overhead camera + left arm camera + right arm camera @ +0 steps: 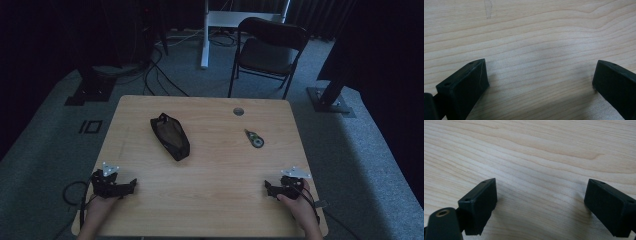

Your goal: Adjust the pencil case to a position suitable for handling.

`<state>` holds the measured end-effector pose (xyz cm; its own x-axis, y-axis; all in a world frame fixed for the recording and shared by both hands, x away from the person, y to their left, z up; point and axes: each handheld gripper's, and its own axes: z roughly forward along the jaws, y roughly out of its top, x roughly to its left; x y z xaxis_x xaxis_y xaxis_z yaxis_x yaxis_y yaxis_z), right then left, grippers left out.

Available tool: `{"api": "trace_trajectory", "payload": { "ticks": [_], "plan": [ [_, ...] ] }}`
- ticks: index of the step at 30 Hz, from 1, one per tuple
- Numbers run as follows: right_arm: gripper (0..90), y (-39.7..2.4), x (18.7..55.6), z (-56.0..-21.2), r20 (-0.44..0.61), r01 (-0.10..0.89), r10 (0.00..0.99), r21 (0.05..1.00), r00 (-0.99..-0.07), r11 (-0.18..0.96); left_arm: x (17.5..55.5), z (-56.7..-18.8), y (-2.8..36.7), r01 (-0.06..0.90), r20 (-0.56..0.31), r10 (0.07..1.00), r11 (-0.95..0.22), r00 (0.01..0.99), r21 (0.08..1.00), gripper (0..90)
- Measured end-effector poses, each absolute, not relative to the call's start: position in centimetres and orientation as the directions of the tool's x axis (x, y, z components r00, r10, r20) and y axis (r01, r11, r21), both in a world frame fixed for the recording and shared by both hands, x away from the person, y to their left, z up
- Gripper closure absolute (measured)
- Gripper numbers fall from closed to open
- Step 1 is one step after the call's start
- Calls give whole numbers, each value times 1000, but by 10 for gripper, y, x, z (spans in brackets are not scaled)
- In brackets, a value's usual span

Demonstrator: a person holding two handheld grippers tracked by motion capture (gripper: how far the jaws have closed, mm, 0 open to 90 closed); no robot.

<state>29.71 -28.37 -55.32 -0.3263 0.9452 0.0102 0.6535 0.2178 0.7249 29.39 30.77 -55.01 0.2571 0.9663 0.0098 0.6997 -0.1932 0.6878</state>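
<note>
Two sets of tongs rest on the bench (210, 200), one in each hand: the left tongs (131, 186) at about 8 o'clock, the right tongs (268, 188) at about 4 o'clock, well apart from each other. In both gripper views the two black jaws stand wide with nothing but bare wood between them.

Two loose things lie on the bench. One black pouch (170, 136), a long soft shape with a mesh-like face and a gathered end, lies slantwise at about 11 o'clock from the middle. One small tape dispenser (254, 138), dark with a round wheel and a tapering tail, lies at about 1 o'clock, nearer the right tongs than the left. One round grey cable hole (238, 111) sits near the far edge.

The bench top is pale wood with flowing grain lines, matt and smooth. It stands on grey carpet in a dim room. Beyond it, at 12 o'clock, stand one black folding chair (270, 50) and one white stand leg (204, 35), with dark cables (155, 75) trailing across the floor
</note>
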Motion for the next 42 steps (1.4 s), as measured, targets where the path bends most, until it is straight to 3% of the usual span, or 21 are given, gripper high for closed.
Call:
{"api": "trace_trajectory", "payload": {
  "ticks": [19,42],
  "plan": [
    [134,-271,303,-551,11,654,948,726,-319,212,295,-550,307,698,10,964,-201,267,688,1],
    [140,-213,321,-537,20,592,899,759,-438,271,295,-550,308,697,10,963,-203,271,688,2]
  ]
}}
